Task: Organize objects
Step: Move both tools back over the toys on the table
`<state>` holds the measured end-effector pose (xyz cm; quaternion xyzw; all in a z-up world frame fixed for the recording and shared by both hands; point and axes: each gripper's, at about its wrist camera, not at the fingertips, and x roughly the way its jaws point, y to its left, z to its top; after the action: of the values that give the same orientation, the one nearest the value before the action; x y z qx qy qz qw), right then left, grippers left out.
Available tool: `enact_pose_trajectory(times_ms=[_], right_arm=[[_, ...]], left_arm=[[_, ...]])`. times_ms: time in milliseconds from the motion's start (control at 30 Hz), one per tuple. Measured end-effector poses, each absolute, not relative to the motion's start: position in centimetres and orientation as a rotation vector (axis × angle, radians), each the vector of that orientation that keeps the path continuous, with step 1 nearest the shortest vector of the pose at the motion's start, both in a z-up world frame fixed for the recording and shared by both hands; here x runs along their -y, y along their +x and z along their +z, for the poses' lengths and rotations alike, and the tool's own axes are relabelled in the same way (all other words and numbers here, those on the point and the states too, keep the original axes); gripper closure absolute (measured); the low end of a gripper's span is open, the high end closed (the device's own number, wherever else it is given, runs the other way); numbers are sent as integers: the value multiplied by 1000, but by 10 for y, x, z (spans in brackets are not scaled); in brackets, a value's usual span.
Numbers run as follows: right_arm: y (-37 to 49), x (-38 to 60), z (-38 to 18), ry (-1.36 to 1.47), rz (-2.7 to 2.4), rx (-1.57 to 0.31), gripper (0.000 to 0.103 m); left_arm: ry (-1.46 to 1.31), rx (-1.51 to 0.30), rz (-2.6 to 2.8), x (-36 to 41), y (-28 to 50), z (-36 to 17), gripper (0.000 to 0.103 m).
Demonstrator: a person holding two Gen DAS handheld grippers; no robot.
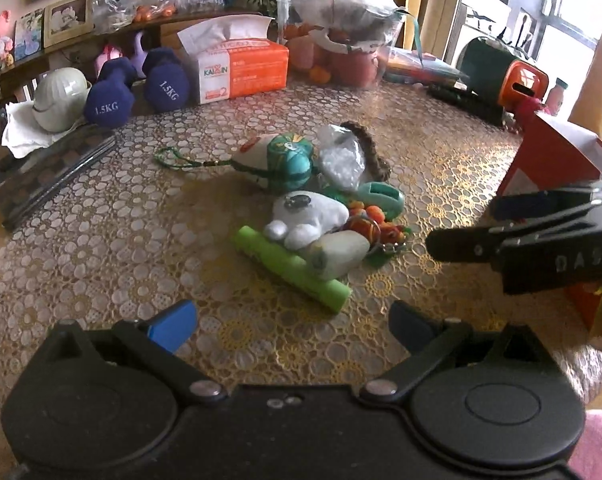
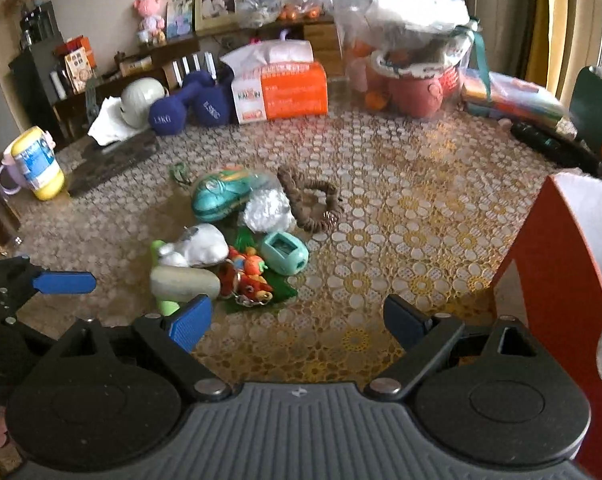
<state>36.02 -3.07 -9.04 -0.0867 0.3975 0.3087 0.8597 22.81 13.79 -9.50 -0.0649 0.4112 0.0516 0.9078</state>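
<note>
A pile of small things lies mid-table: a green tube (image 1: 291,268), a white plush (image 1: 307,214), a pale pouch (image 1: 341,254), a teal pouch (image 1: 291,160), a bag of white beads (image 1: 341,158), a mint sharpener (image 2: 285,252), an orange keychain (image 2: 247,276) and a brown coil (image 2: 313,200). My left gripper (image 1: 293,326) is open and empty, just short of the green tube. My right gripper (image 2: 297,324) is open and empty, near the keychain and the pale pouch (image 2: 185,282). Each gripper shows at the edge of the other's view.
A red box (image 2: 561,264) with a white inside stands at the right. At the back are blue dumbbells (image 1: 141,88), an orange tissue box (image 1: 241,68), a pink pot under a plastic bag (image 2: 417,88) and a yellow cup (image 2: 35,164). The table (image 1: 101,240) has a lace-pattern cover.
</note>
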Motion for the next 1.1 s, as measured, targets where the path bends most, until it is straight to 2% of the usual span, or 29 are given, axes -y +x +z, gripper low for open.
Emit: enact_pose_trajectory(times_ms=[567,767,800,933,967,1100], right_arm=[[376,16,-103,-204,654,-845,11],[376,10,-104,-226,657,-844,15],[376,9,-104,-226,658,-844,18],[376,5,-106,-227,667,-850,24],[375,4,-106,-230,669,-848,28],[373,-3,-107,-230,685,-852,42]], left_arm=[[-150,-839,170,-145,243,-103,8],[-117,-830,179,-146,243,-103,19],[-111,-829,178,-147,243,-103,21],[-88,-820,186,-147,242,-102,33],[-92,-819,184,-149,241,-102,34],[-94,-815,192,-153,240,-100,51]])
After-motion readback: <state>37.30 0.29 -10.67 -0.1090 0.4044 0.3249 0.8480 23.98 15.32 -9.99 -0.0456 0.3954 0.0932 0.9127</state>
